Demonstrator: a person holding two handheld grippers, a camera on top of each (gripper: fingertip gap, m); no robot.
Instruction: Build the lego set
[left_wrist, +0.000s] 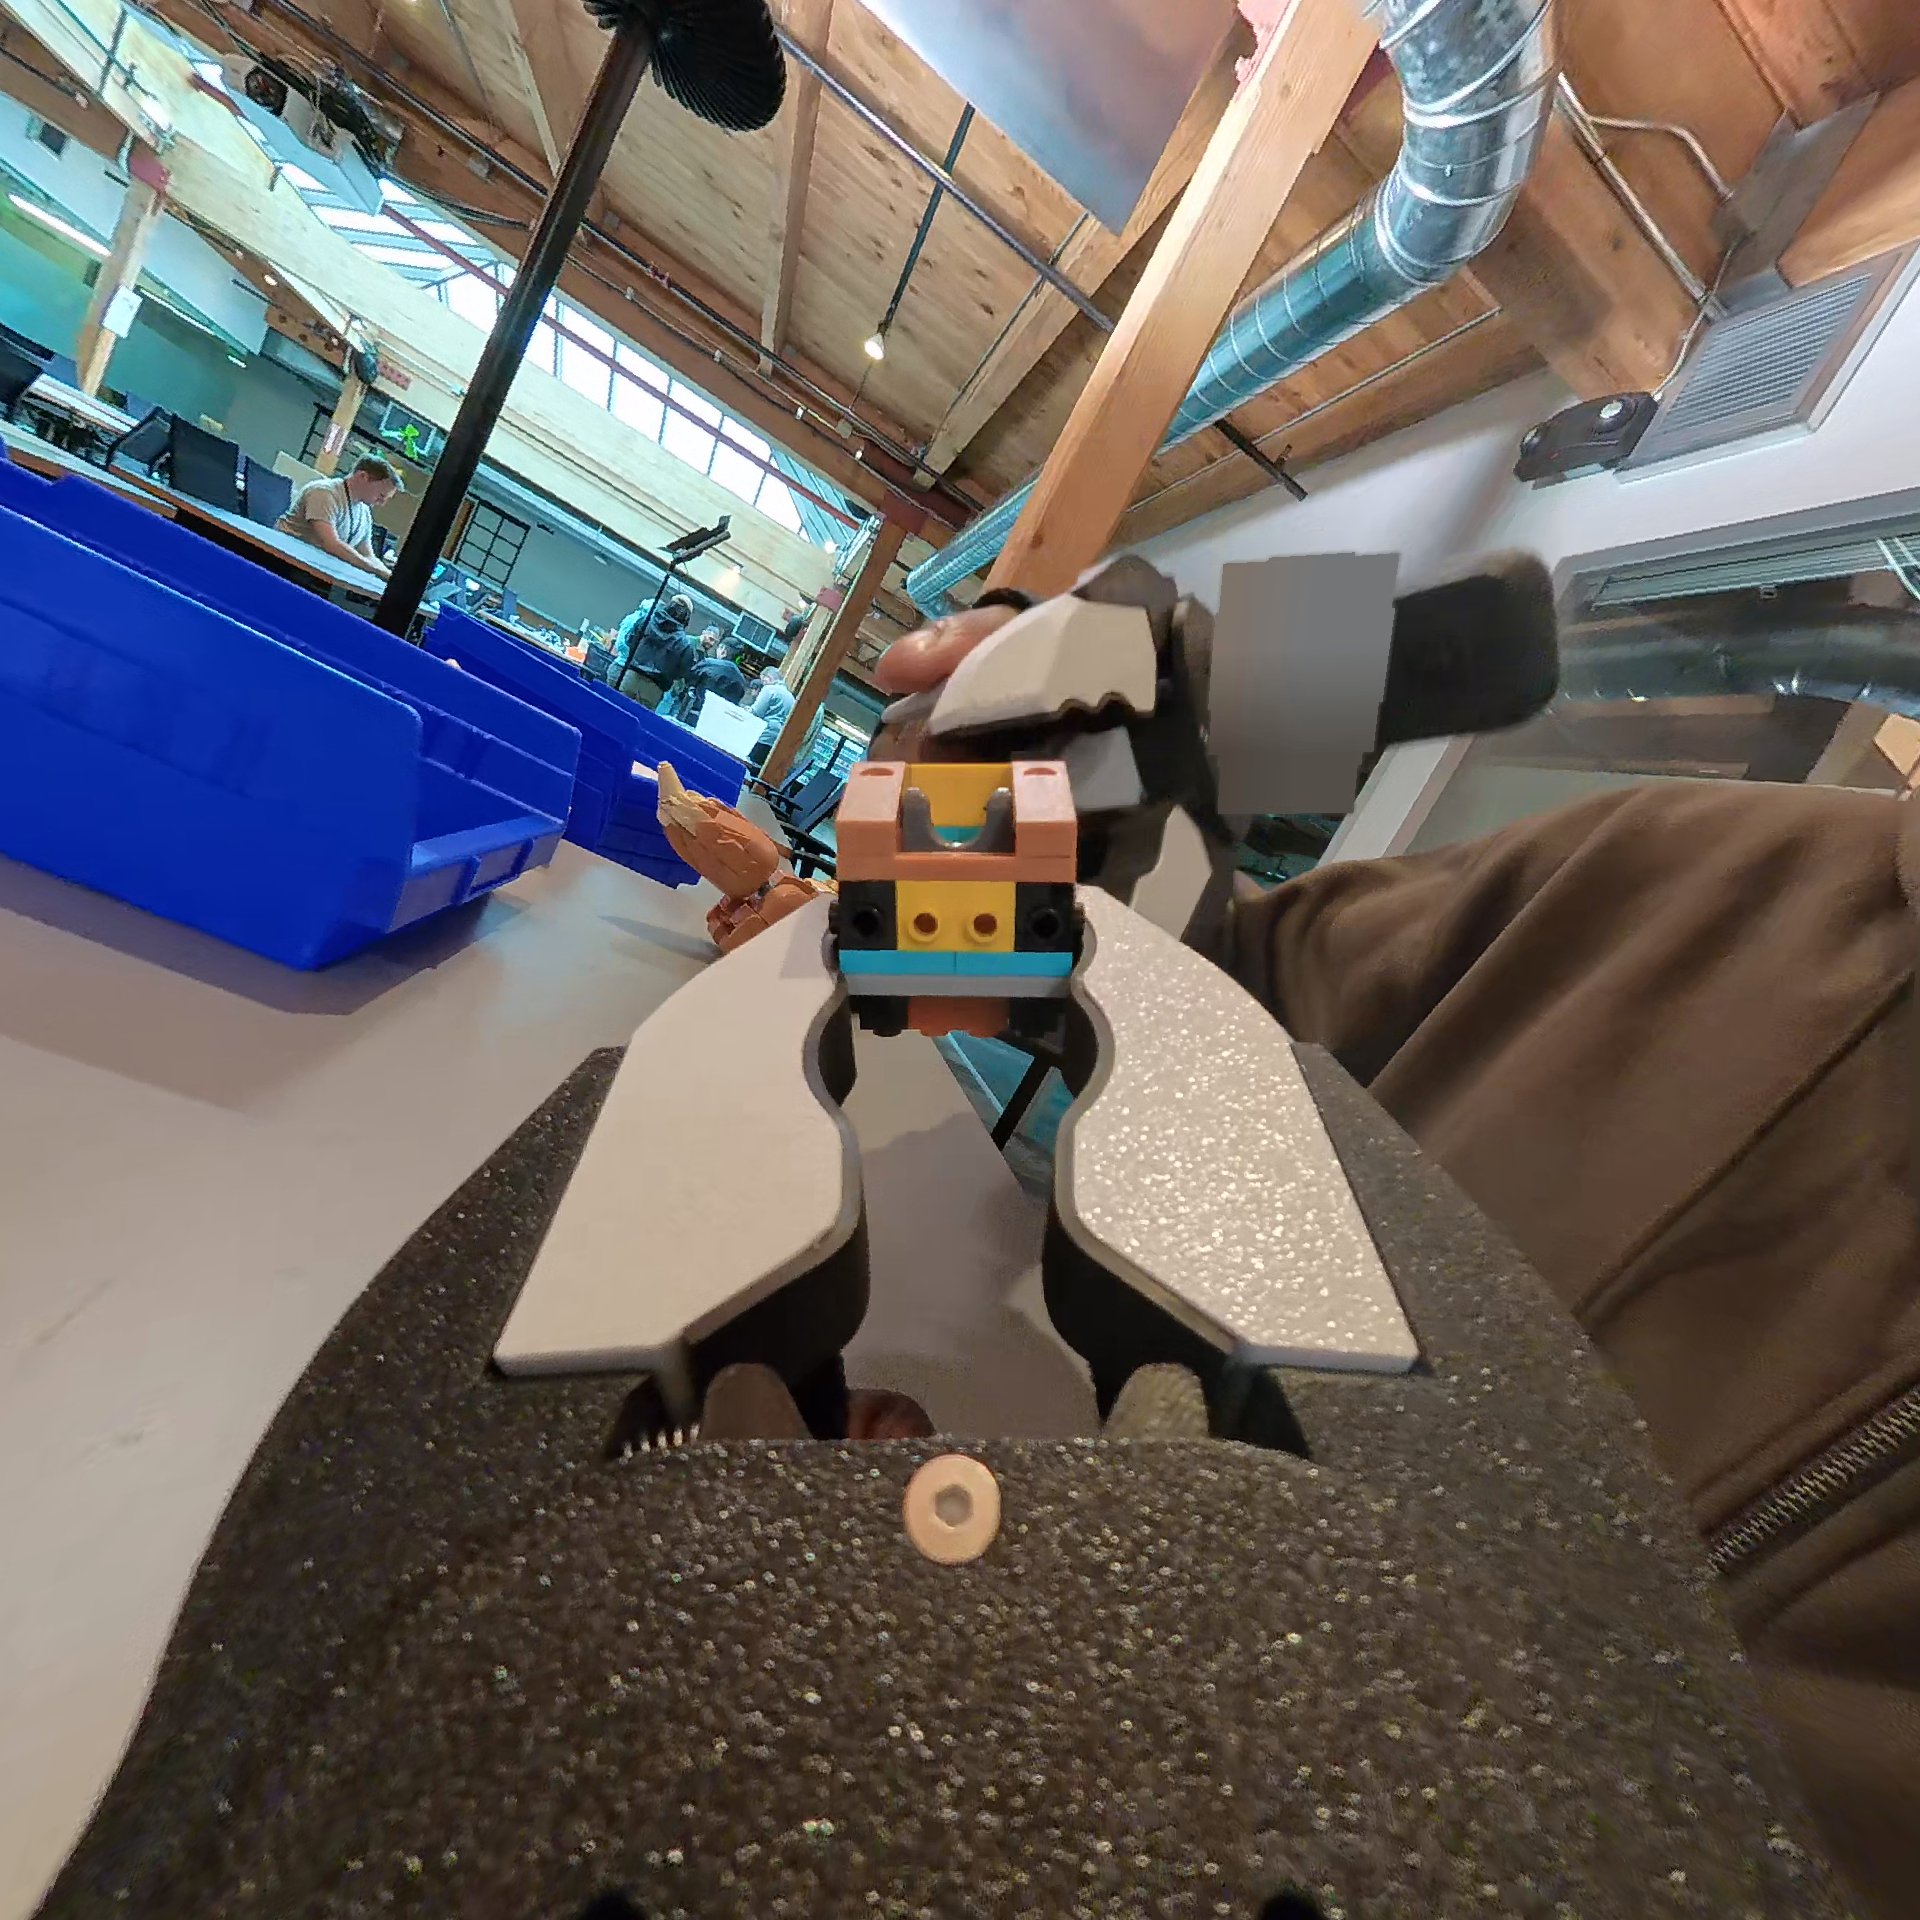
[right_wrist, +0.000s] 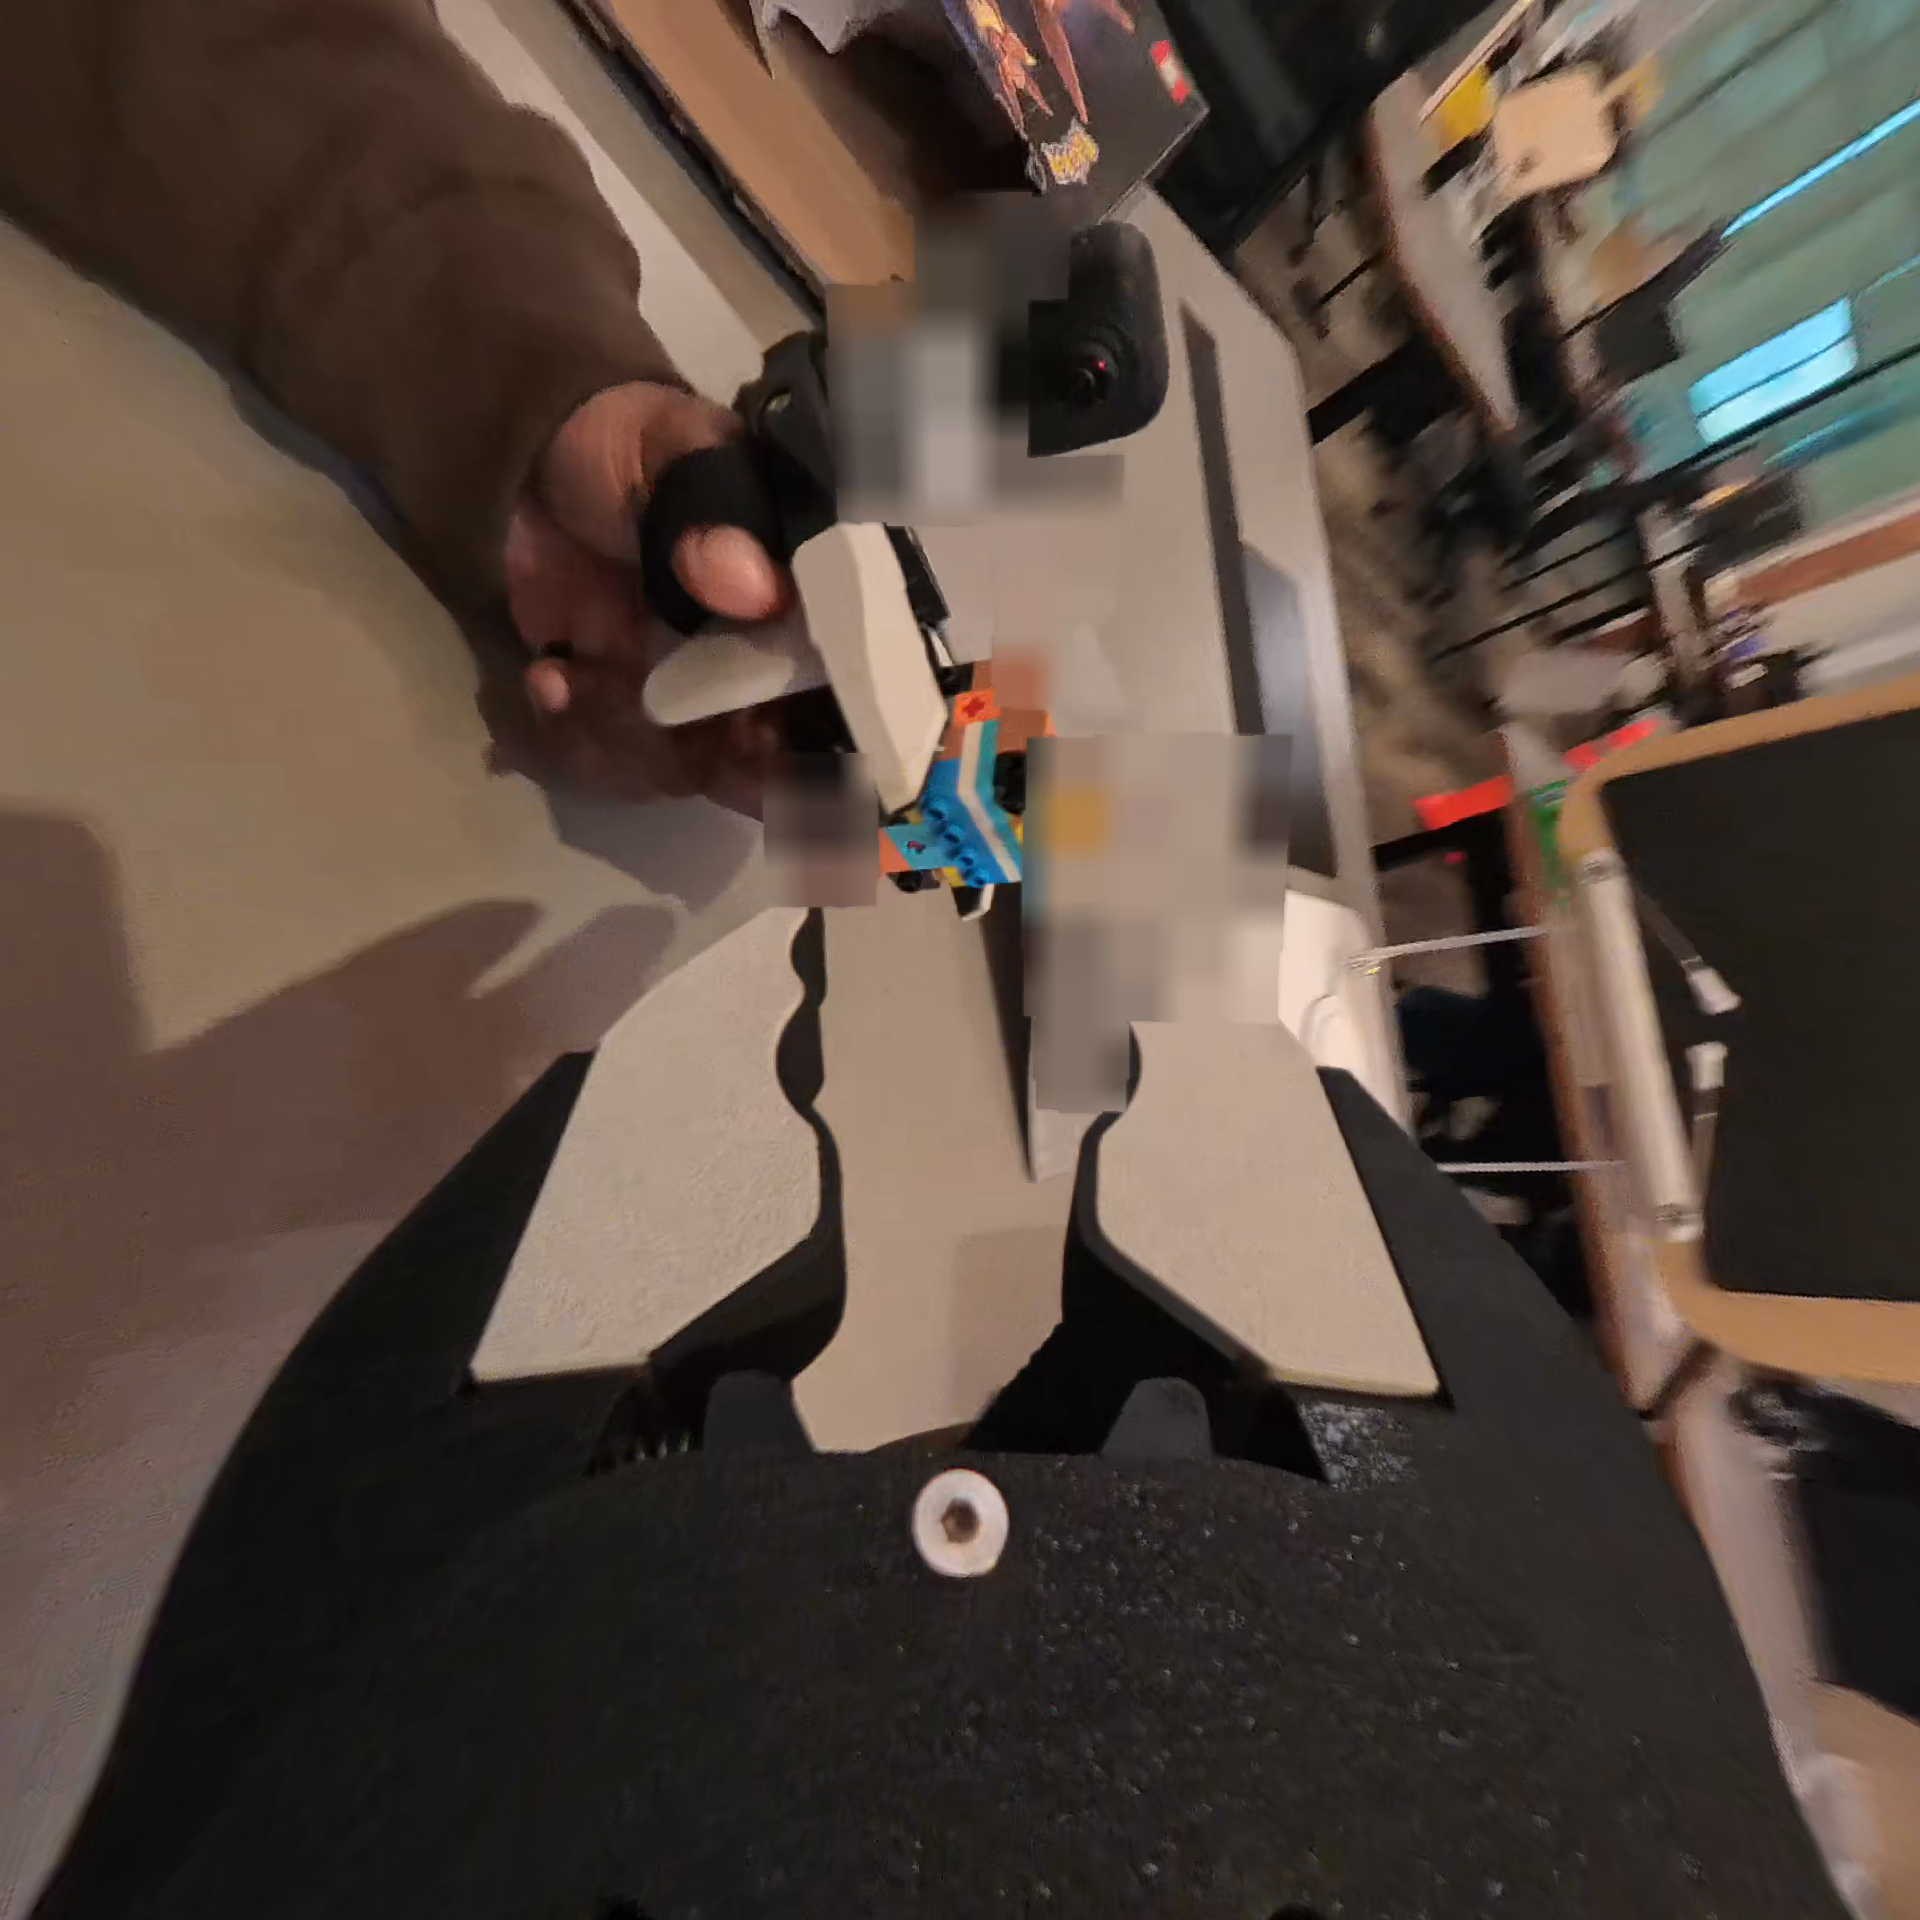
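My left gripper is shut on a small lego build of orange-brown, yellow, black and teal bricks, and holds it up above the grey table. My right gripper shows just behind and above the build in the left wrist view, held by a hand. In the right wrist view my right gripper is open and empty, pointing at the build. The left gripper's white fingers clamp the build there. Mosaic patches hide part of the build and the right fingertip.
Two blue bins stand on the table at the left. A brown lego figure part lies behind the build. A lego box lies at the table's far side. A brown sleeve is at the right. A chair stands off the table's edge.
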